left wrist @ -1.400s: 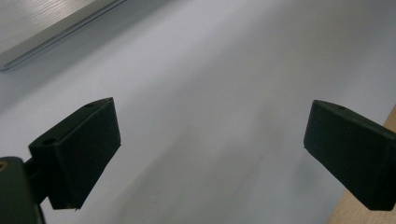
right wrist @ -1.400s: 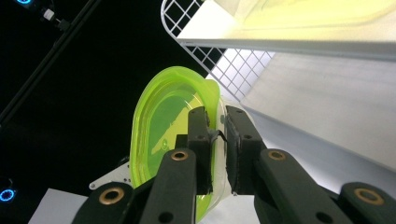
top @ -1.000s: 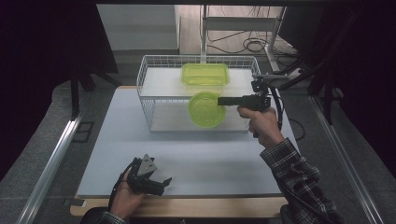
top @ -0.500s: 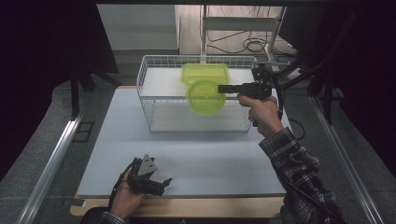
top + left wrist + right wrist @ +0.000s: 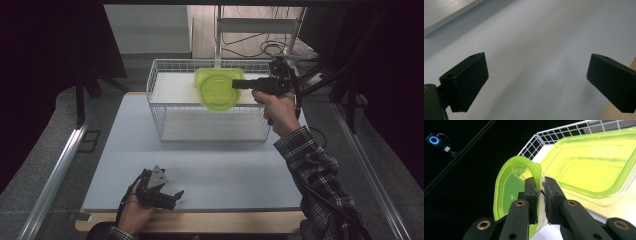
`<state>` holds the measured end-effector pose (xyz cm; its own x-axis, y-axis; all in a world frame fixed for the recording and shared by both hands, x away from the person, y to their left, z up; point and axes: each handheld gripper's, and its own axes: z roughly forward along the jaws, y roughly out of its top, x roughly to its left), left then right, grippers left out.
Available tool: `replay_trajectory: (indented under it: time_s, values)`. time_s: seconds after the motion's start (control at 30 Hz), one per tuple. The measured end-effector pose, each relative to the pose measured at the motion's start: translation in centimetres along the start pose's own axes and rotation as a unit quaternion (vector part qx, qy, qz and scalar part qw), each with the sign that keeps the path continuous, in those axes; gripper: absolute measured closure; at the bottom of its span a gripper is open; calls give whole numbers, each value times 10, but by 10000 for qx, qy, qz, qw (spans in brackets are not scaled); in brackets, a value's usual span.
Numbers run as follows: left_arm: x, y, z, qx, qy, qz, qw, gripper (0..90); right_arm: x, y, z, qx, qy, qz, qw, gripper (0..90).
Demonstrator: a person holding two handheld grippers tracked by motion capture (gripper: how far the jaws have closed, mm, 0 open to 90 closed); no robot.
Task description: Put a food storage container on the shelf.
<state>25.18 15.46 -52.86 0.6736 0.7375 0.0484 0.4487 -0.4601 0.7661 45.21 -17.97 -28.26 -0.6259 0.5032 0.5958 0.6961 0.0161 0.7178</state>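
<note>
**Green lid held edge-on above wire basket**

Item 1. Round green lid (image 5: 216, 90): translucent, tilted nearly on edge, held in the air above the white wire basket (image 5: 155, 107), toward its back right part. In the right gripper view its rim (image 5: 537, 173) runs up between the two fingers.

Item 2. Right gripper (image 5: 239, 83): level, pointing across the basket from its right side. Fingers (image 5: 531, 192) clenched on the lid's rim, one on each face, with only the lid's thin wall between them.

Item 3. Green rectangular container (image 5: 589, 167): lies open side up, apparently on the basket's upper shelf at the back, just behind the held lid. No contact between the two can be made out.

Item 4. Left gripper (image 5: 167, 196): rests on the bench (image 5: 240, 170), well in front of the basket, near the bench's front edge. Fingers (image 5: 466, 82) released, standing wide apart with nothing between them.

Handling note (judgement): the lid appears bound for the container. A rim pinch this narrow lets the lid swing, so the grip should stay firm and the wrist roll slowly until the lid lies flat. Line it up over the container before lowering, keep it clear of the basket's top wires, and let go only once the rim is seated.
</note>
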Motion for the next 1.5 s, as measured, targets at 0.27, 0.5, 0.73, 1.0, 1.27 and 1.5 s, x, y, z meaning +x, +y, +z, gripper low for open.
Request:
replay_trajectory:
  time_s: [0.27, 0.5, 0.73, 1.0, 1.27, 1.5]
  values:
    - [0, 0, 0, 5, 11, 5, 10000, 36, 3, 13, 5, -110, -66, -1, 9999, 812]
    - [0, 0, 0, 0, 21, 34, 10000, 36, 3, 23, 10, -205, -170, 40, 9996, 812]
    - [1, 0, -1, -20, 23, 31, 10000, 36, 0, 33, 11, -318, -298, 82, 9990, 812]
    - [2, 0, -2, -80, -31, -30, 10000, 36, -4, 42, 12, -421, -501, 92, 9978, 812]
    - [3, 0, -2, -77, -41, -39, 10000, 37, -8, 50, 17, -474, -670, 96, 9966, 812]
    - [3, 0, -2, -46, -40, -42, 10000, 37, -11, 54, 24, -461, -727, 168, 9961, 811]
